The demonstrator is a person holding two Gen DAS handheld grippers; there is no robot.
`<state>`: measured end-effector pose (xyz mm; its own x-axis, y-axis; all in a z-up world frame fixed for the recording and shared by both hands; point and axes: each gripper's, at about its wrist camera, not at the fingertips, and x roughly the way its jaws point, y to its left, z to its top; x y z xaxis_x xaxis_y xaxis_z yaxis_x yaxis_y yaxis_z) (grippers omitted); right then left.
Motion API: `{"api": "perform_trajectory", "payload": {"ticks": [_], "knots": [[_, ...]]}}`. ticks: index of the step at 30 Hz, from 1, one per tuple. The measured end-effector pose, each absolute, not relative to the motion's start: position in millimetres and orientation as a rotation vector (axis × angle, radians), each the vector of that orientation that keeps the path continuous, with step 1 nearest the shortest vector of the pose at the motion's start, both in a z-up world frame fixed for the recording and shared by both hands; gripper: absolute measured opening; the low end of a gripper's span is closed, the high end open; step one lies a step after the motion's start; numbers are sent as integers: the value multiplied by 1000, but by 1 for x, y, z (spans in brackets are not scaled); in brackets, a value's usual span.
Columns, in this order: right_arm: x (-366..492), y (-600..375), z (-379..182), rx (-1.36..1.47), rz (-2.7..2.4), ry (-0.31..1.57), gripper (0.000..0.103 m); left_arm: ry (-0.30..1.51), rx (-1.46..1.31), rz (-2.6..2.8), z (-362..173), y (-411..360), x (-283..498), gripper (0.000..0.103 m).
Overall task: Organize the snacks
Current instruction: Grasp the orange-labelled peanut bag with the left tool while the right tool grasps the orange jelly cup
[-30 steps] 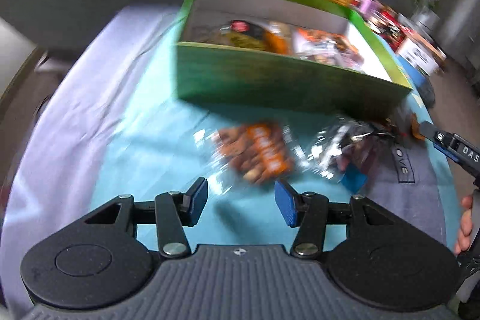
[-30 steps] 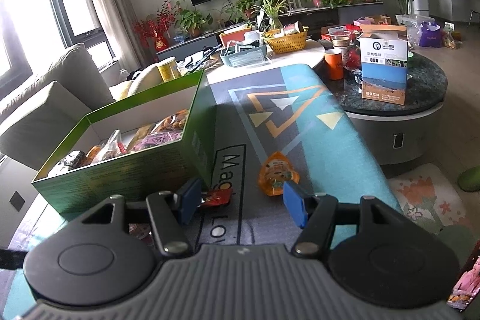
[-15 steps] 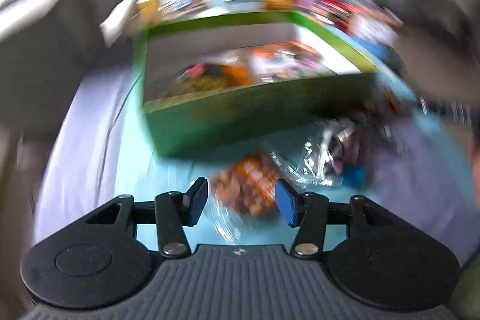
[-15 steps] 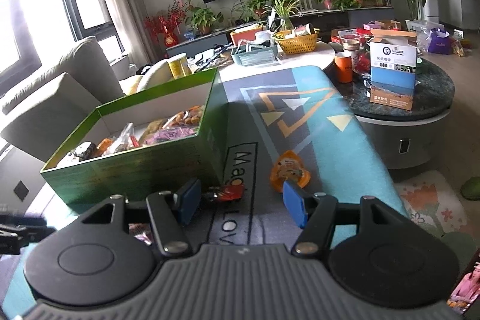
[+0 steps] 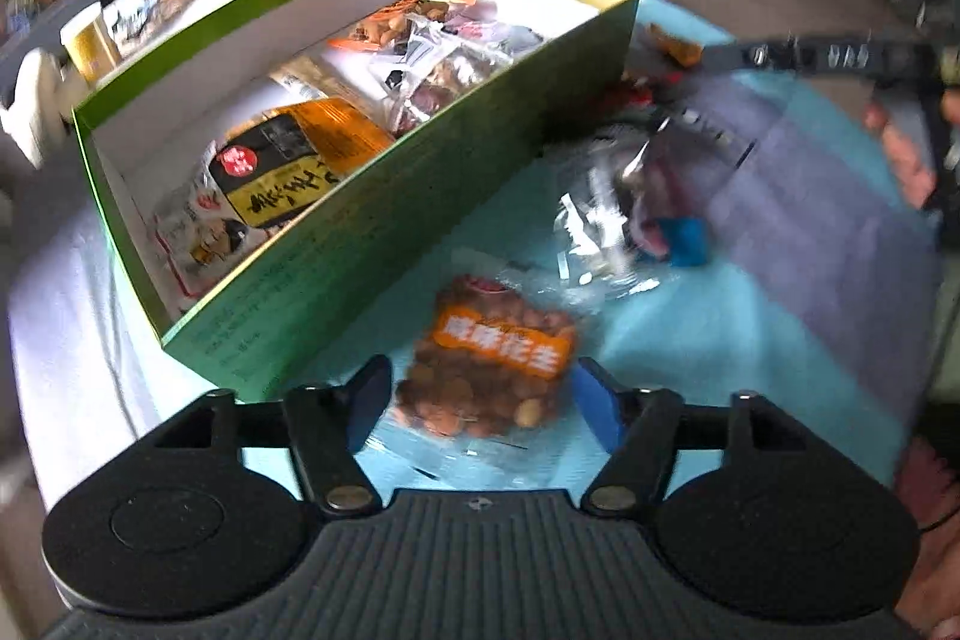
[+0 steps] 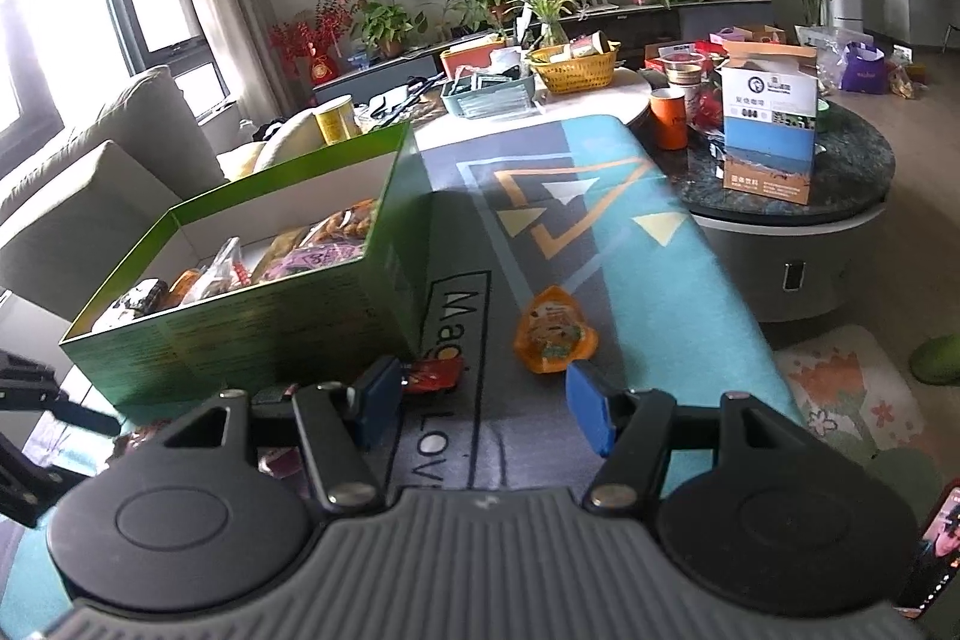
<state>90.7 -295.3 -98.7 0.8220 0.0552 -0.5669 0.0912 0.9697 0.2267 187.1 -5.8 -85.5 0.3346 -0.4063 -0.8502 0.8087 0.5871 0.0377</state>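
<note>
Clear film with an orange label marks the peanut bag (image 5: 489,361), which lies flat on the teal mat (image 5: 720,340) just beside the near wall of the green box (image 5: 360,244). The left hand-held gripper (image 5: 480,400) has just been opening its jaws; they now stand wide on either side of the bag, and the pads do not appear to press on it, so nothing is held. A second clear bag (image 5: 624,214) lies just beyond, its film possibly overlapping the first. The right hand-held gripper (image 6: 477,403) hovers over the mat with its jaws partly apart and empty; a red packet (image 6: 435,375) lies near its left finger and an orange pouch (image 6: 555,331) a little ahead. The box already holds several packets. Risks, as judged: the film is slick and the loose nuts will shift, so a pinch on the bag's edge may slip; a closing jaw may catch the neighbouring bag and drag it along; the left finger stands close to the box wall and may knock it. The left view is blurred, so contact cannot be confirmed.
</note>
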Motion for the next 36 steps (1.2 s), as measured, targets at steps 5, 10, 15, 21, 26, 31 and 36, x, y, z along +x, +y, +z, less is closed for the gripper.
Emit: {"api": "perform_trajectory", "payload": {"ticks": [5, 10, 15, 21, 26, 31, 36], "knots": [[94, -287, -97, 212, -8, 613, 23, 897, 473, -853, -93, -5, 188, 73], [103, -292, -101, 180, -30, 636, 23, 861, 446, -852, -92, -2, 181, 60], [114, -302, -109, 201, -38, 655, 23, 758, 381, -894, -86, 3, 159, 52], [122, -303, -108, 170, -48, 634, 23, 718, 338, -878, -74, 9, 136, 52], [138, -306, -112, 137, -24, 657, 23, 672, 285, -850, -55, 15, 130, 52], [147, -311, -116, 145, -21, 678, 23, 619, 231, -804, -35, 15, 134, 52], [141, -310, -111, 144, -9, 656, 21, 593, 197, -734, -21, 11, 150, 53]]}}
